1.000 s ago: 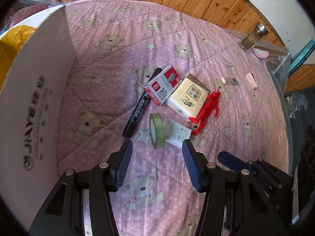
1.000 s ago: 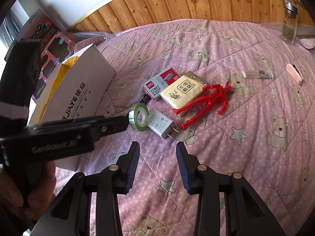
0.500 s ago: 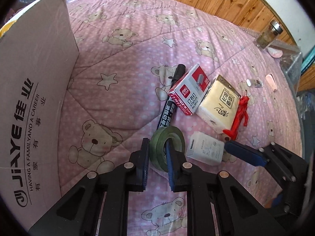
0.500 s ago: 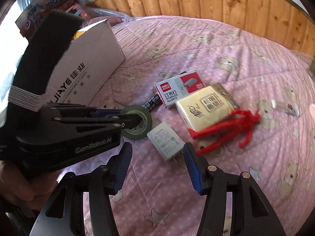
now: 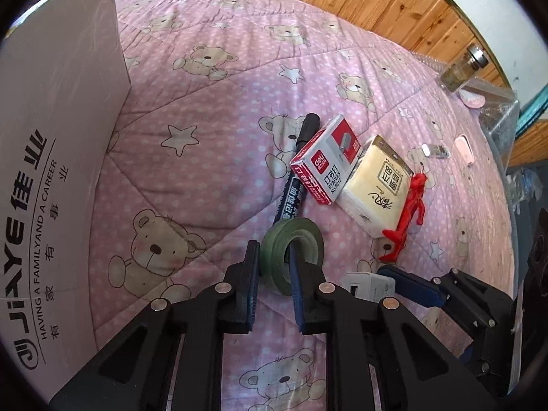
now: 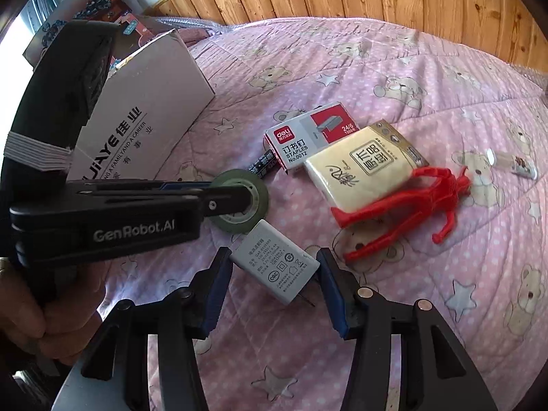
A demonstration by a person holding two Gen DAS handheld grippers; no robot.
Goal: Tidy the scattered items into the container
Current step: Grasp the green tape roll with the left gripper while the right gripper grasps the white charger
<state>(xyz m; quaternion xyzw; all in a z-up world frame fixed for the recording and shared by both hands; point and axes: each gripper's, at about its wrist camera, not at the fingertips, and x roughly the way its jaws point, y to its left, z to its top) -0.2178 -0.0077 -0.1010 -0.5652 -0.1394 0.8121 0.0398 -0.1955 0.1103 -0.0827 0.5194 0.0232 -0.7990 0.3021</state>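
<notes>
Now L gripper (image 5: 273, 265) pinches tape roll (image 5: 291, 251) wall; R gripper (image 6: 272, 282) closing round charger (image 6: 274, 262).

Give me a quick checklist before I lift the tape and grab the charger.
1. Left gripper clamped on the green tape roll: ok.
2. White charger sits between the right gripper fingers: ok.
3. Right jaws closing, pads not yet pressing the charger: not ok.
4. Black marker clear of the tape: cannot tell.
5. Cardboard box nearby, opening unobstructed: cannot tell.
</notes>
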